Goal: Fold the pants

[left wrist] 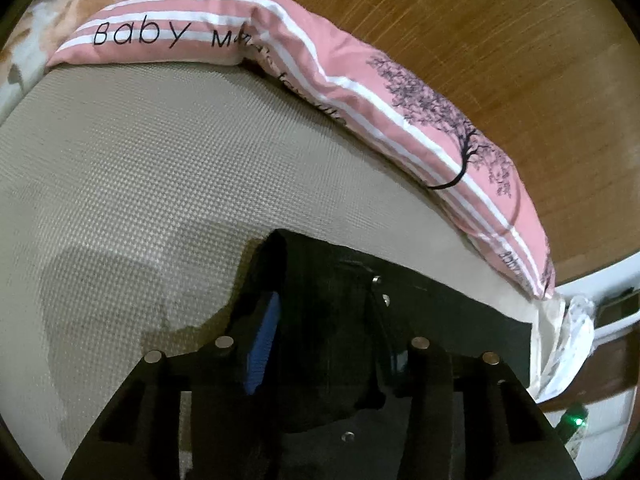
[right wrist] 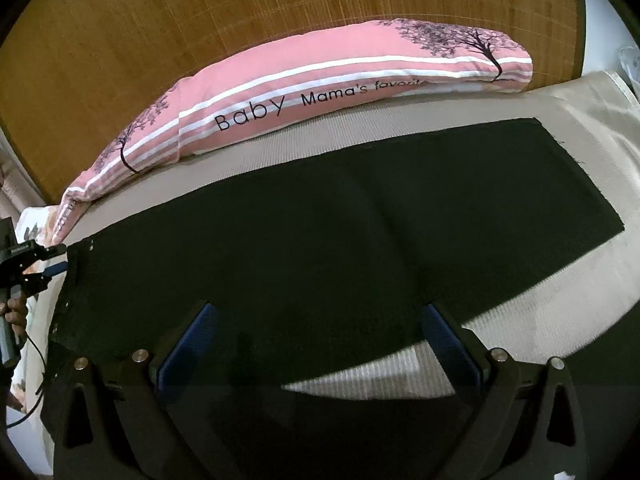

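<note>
Pants (right wrist: 320,240) are lying flat across the middle of the right wrist frame on a beige mat (right wrist: 560,308); right gripper (right wrist: 320,344) is hovering low with jaws spread wide; left gripper (left wrist: 320,336) is pinching the waistband at lower centre; a pink pillow (right wrist: 320,88) is resting along the mat's far edge.

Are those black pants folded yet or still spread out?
Spread out: the pants lie flat and long across the bed. The left gripper pinches one end.
</note>
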Available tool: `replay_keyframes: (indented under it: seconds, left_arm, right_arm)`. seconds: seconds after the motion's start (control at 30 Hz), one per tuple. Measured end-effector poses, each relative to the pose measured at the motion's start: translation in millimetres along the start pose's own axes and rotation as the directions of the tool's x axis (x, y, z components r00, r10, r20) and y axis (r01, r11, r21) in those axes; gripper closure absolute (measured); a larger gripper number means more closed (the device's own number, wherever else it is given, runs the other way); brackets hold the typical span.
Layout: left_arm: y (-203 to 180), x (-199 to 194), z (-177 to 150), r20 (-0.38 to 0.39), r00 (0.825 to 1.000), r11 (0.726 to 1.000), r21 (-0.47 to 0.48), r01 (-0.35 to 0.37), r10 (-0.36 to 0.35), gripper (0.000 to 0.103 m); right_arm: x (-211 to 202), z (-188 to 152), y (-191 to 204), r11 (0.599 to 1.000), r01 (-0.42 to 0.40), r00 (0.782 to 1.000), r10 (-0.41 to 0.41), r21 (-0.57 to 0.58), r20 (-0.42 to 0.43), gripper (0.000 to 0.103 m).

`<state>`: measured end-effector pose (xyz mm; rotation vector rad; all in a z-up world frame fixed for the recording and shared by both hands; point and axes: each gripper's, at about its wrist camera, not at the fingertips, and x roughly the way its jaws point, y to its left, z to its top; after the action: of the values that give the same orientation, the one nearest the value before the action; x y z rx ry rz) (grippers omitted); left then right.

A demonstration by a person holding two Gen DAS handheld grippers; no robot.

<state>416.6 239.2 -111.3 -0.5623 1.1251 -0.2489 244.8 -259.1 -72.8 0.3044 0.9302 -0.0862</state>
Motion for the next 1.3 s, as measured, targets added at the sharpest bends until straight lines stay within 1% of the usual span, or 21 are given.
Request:
replay_keyframes:
  seconds: [0.17,0.27,0.37,0.53,0.67,0.7,0.73,0.8,0.83,0.87,0.93,1.03,1.1,1.17,1.23,1.3]
  left_arm:
    - [-0.3,5.8,2.9,-0.031,0.999,0.999,0.031,0.045,-0.044,0.068]
    - [1.5,-1.5,4.8,-0.034,0.993,0.991,0.063,0.116,-0.114,0.068]
    - [5.1,-2.5,9.0,-0.049,0.984,0.983,0.062,0.175,-0.172,0.068]
    - [-0.1,9.2,14.8,-0.073,0.983,0.979,0.102,0.177,-0.17,0.068]
    - [-3.7,29.2,19.9,-0.095,0.982,0.982,0.09,0.169,-0.16,0.068]
    - [-4.6,32.9,20.2,-0.091,0.985,0.984,0.088,0.157,-0.149,0.068]
    - [-5.7,35.6,20.3,-0.077,0.988,0.986,0.085,0.143,-0.137,0.068]
    - [-7.2,34.3,18.6,-0.04,0.99,0.987,0.078,0.137,-0.134,0.069]
    - [-7.8,32.1,17.1,-0.024,0.991,0.988,0.081,0.132,-0.13,0.078]
    - [-9.6,26.3,14.1,0.003,0.994,0.988,0.107,0.109,-0.11,0.093]
    - [-10.8,15.6,10.0,0.042,0.992,0.985,0.131,0.109,-0.116,0.093]
    - [-22.7,-11.5,-0.1,0.115,0.977,0.973,0.168,0.158,-0.178,0.094]
    - [-33.9,-31.4,-8.7,0.155,0.964,0.961,0.208,0.181,-0.216,0.094]
    - [-43.9,-47.8,-17.1,0.179,0.954,0.951,0.242,0.194,-0.24,0.095]
    - [-50.8,-58.6,-20.6,0.191,0.948,0.946,0.253,0.204,-0.255,0.095]
    - [-53.4,-70.3,-26.0,0.208,0.938,0.94,0.257,0.223,-0.279,0.095]
  right_arm:
    - [6.7,6.7,6.4,1.0,-0.013,1.0,0.014,-0.012,0.007,0.001]
    - [9.6,9.3,11.1,0.999,-0.013,1.0,0.013,-0.033,0.008,0.001]
    - [10.9,9.8,13.8,0.999,-0.019,1.0,0.02,-0.047,0.015,0.001]
    - [16.9,10.7,16.0,0.998,-0.03,1.0,0.031,-0.047,0.007,0.001]
    - [17.0,12.3,17.2,0.997,-0.029,0.999,0.03,-0.069,0.011,0.001]
    - [17.3,13.5,17.1,0.997,-0.028,1.0,0.029,-0.075,0.012,0.001]
    - [18.2,15.1,17.0,0.996,-0.03,0.999,0.031,-0.082,0.011,0.001]
    - [19.8,18.8,16.7,0.995,-0.032,0.999,0.033,-0.097,0.012,0.001]
    - [20.9,21.7,16.4,0.994,-0.037,0.999,0.038,-0.107,0.011,0.001]
    - [21.9,24.3,17.1,0.992,-0.041,0.999,0.043,-0.118,0.009,0.001]
    - [24.4,33.1,17.8,0.984,-0.056,0.998,0.057,-0.167,0.001,0.001]
    - [28.8,47.3,20.9,0.961,-0.087,0.996,0.085,-0.264,-0.018,0.001]
    - [32.4,61.9,24.8,0.928,-0.122,0.992,0.115,-0.351,-0.042,0.002]
    - [36.5,77.8,27.3,0.897,-0.156,0.988,0.141,-0.414,-0.065,0.003]
    - [43.5,96.0,30.4,0.866,-0.177,0.984,0.153,-0.468,-0.089,0.003]
    - [53.9,114.4,33.9,0.839,-0.188,0.982,0.152,-0.51,-0.113,0.003]
